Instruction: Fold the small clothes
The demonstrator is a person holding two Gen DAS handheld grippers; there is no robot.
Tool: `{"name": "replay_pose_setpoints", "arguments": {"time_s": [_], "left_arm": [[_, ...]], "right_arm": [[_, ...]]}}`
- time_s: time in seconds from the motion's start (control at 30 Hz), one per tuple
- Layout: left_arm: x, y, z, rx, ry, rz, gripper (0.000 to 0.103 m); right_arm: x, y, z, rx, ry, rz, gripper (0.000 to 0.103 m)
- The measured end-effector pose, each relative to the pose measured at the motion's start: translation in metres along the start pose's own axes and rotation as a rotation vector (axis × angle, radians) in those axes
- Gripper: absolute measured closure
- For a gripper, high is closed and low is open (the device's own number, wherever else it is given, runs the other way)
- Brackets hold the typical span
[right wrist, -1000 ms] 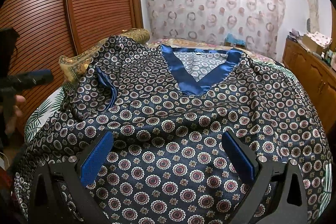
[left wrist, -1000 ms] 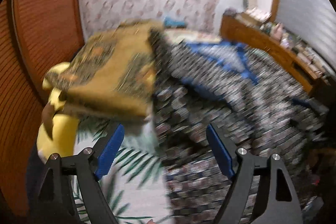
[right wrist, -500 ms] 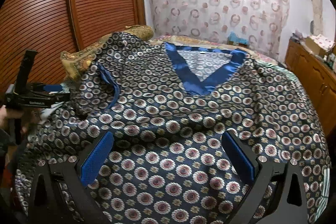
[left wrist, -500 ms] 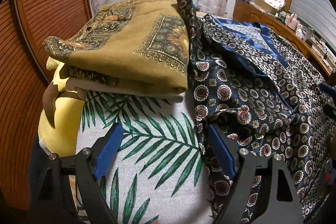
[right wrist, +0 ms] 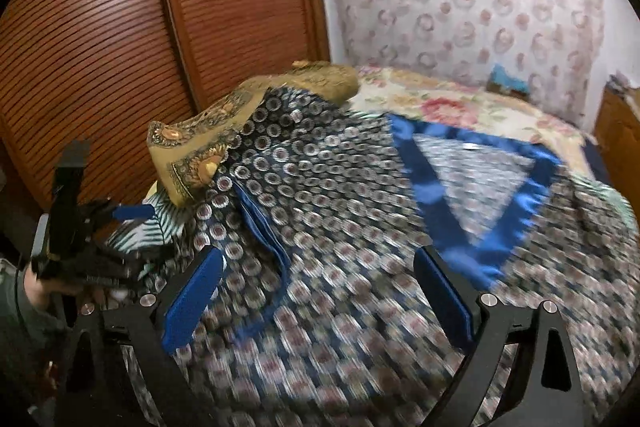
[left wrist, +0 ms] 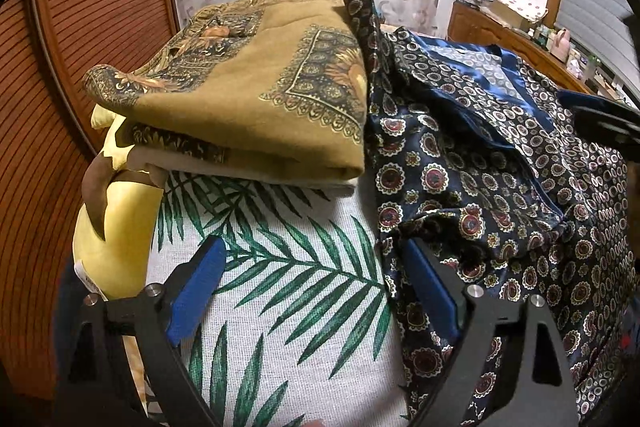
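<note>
A navy satin shirt (right wrist: 340, 187) with round medallions and a bright blue V-neck (right wrist: 500, 195) lies spread on the bed. Its crumpled sleeve edge (left wrist: 472, 211) lies beside my left gripper (left wrist: 312, 251). That gripper is open over the palm-leaf sheet (left wrist: 288, 267), its right finger against the shirt's edge and nothing between the pads. My right gripper (right wrist: 318, 259) hovers over the shirt's left side near the blue-trimmed sleeve hem (right wrist: 264, 227). Its jaws are closing, and nothing is pinched. The left gripper (right wrist: 136, 231) also shows at the left of the right wrist view.
A folded mustard patterned garment (left wrist: 260, 99) sits on a white one, against the shirt's shoulder. A yellow item (left wrist: 116, 239) hangs at the bed's left edge. Brown slatted wardrobe doors (right wrist: 100, 47) stand close on the left, and a wooden dresser (left wrist: 500, 27) on the right.
My right gripper has swung left across the shirt, from its middle toward the sleeve side, and its view is now blurred. My left gripper has sunk a little toward the sheet, and its jaws have widened slightly.
</note>
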State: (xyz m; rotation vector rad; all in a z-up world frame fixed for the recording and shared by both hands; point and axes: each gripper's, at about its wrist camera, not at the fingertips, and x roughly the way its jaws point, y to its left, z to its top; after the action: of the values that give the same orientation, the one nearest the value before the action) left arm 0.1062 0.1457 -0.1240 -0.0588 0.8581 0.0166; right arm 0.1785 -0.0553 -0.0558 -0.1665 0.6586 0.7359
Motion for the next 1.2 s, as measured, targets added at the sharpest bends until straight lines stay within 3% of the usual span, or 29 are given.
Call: {"name": "replay_pose_setpoints", "arguments": {"time_s": [0.23, 0.4, 0.5, 0.63, 0.77, 0.9, 1.07, 1.2], "left_arm": [[0.0, 0.001, -0.001, -0.001, -0.001, 0.0, 0.013], [0.0, 0.001, -0.001, -0.001, -0.001, 0.0, 0.013], [0.0, 0.001, -0.001, -0.002, -0.001, 0.001, 0.013], [0.0, 0.001, -0.001, -0.002, -0.001, 0.001, 0.013], [0.0, 0.001, -0.001, -0.002, -0.001, 0.002, 0.013], [-0.001, 0.002, -0.001, -0.002, -0.001, 0.003, 0.013], [-0.003, 0.005, -0.002, -0.008, -0.005, -0.005, 0.013], [-0.018, 0.006, -0.002, -0.026, -0.074, -0.002, 0.013]], "right_arm": [[0.074, 0.019, 0.024, -0.069, 0.142, 0.008, 0.006], [0.098, 0.017, 0.041, -0.083, 0.172, -0.048, 0.006], [0.099, 0.006, 0.048, -0.094, 0.155, -0.137, 0.007], [0.086, -0.03, 0.051, -0.025, 0.134, -0.226, 0.008], [0.07, -0.064, 0.046, 0.024, 0.121, -0.249, 0.008], [0.043, -0.071, 0.036, 0.032, 0.086, -0.239, 0.008], [-0.01, -0.073, 0.007, 0.04, 0.011, -0.166, 0.008], [-0.059, -0.085, -0.031, 0.051, -0.035, -0.157, 0.008]]}}
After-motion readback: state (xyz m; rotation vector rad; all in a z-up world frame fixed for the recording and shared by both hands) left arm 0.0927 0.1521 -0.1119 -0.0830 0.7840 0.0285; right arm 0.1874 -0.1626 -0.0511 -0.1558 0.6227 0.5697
